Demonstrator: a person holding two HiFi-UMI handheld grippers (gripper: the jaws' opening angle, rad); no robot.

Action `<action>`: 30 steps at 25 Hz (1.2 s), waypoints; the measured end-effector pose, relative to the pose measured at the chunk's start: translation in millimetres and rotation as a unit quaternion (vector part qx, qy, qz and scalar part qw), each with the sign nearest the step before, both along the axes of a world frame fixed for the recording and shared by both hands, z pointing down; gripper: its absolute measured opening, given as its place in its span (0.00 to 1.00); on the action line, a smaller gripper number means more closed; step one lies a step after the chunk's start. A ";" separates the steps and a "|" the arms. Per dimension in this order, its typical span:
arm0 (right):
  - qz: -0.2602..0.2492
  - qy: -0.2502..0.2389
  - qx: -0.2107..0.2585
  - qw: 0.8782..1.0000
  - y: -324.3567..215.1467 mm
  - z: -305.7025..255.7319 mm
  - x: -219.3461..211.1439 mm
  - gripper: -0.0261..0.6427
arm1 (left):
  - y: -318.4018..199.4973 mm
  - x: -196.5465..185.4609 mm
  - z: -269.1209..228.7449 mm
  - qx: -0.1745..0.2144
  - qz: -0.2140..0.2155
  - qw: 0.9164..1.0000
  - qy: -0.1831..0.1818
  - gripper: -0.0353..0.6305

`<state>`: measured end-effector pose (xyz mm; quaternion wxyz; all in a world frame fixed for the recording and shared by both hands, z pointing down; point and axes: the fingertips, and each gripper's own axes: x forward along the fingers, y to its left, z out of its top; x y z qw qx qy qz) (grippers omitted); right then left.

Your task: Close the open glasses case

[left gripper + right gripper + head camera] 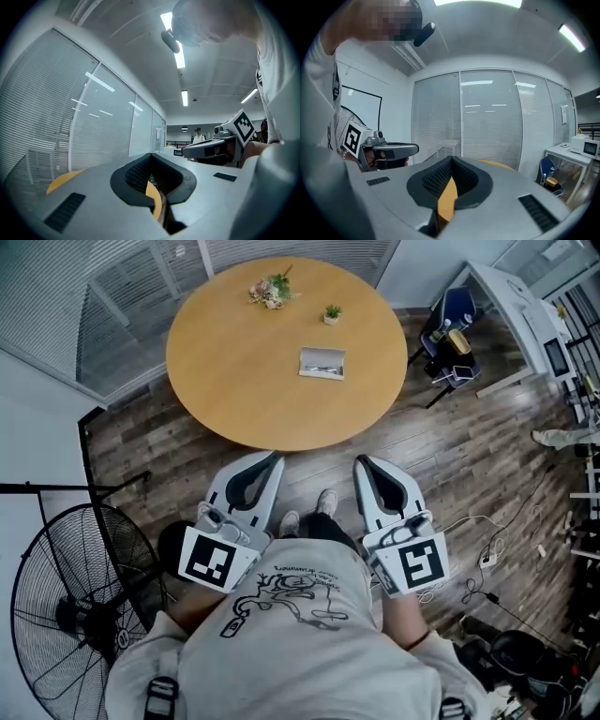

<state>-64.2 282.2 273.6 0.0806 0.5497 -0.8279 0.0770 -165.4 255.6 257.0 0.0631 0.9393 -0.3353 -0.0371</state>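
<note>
Finds glasses case [322, 363] lying open on round wooden bench [234, 381], slightly right of centre. Records left claw [272, 463] and right claw [362, 463] side by side just short of the bench's near rim, well apart from the case. Confirms both claws closed tip to tip, nothing between the pads. Notes small potted plant [332, 313] and flower sprig [272, 289] near far edge.

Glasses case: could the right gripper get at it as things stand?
Probably yes, with a forward reach: the glasses case lies open on bare table, nothing between it and the right gripper, held short of the table edge.
</note>
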 end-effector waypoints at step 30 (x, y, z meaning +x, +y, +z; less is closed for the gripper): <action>-0.015 0.000 0.002 1.000 -66.1 16.1 32.1 0.05 | -60.4 32.8 18.1 -0.001 -0.009 1.000 -0.026 0.08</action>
